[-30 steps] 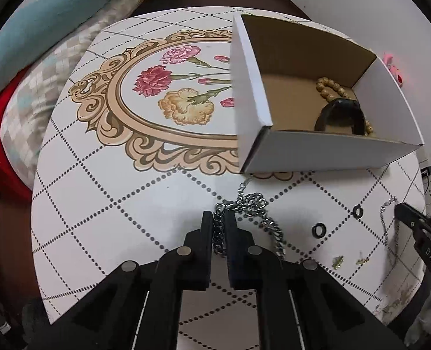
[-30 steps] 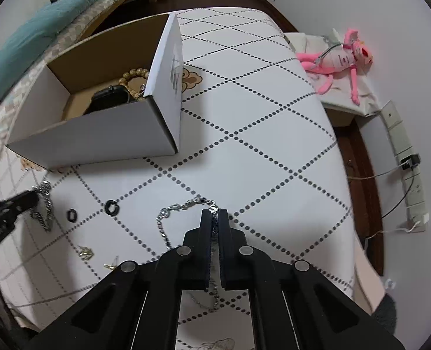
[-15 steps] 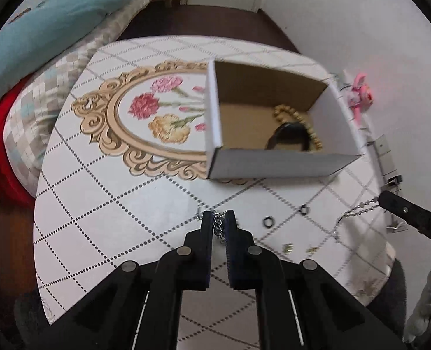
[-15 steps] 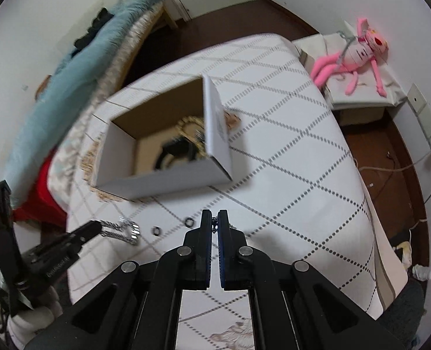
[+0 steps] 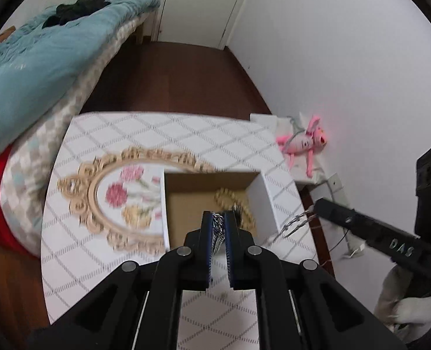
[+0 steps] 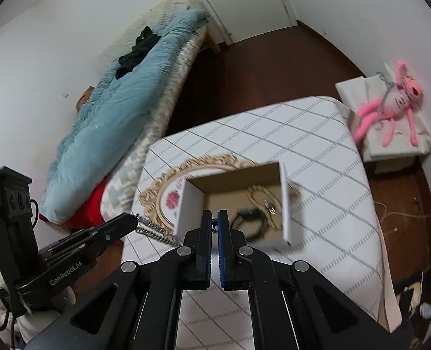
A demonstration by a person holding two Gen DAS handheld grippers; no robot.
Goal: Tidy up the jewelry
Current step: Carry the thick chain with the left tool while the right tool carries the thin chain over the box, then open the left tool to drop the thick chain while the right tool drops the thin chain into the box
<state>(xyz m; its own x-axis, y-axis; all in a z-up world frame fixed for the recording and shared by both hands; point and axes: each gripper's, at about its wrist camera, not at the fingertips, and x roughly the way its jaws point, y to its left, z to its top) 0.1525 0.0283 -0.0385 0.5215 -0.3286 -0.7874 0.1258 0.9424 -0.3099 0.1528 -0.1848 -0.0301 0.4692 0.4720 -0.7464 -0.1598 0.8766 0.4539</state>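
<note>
Chains aloft on both sides: left hand-held gripper (image 5: 219, 218) pinched narrow on a heavy silver curb-link chain (image 6: 154, 231), right hand-held gripper (image 6: 214, 217) pinched nearly shut on a thin silver chain (image 5: 295, 224). Both raised above the white quilted counter (image 6: 317, 151), near the open white cardboard box (image 5: 266, 195) at its middle. Already inside the box: tan wooden bead bracelet (image 5: 230, 198) and black strap watch (image 6: 249, 221).

Likely handling: heavy chain limp and swinging, weight hanging below the pinch, so best lowered slowly over the box's left half. Thin chain light, slippery, prone to tangling and to snagging on the box's right wall. Best grasped mid-length, links bunched between the pads.
</note>
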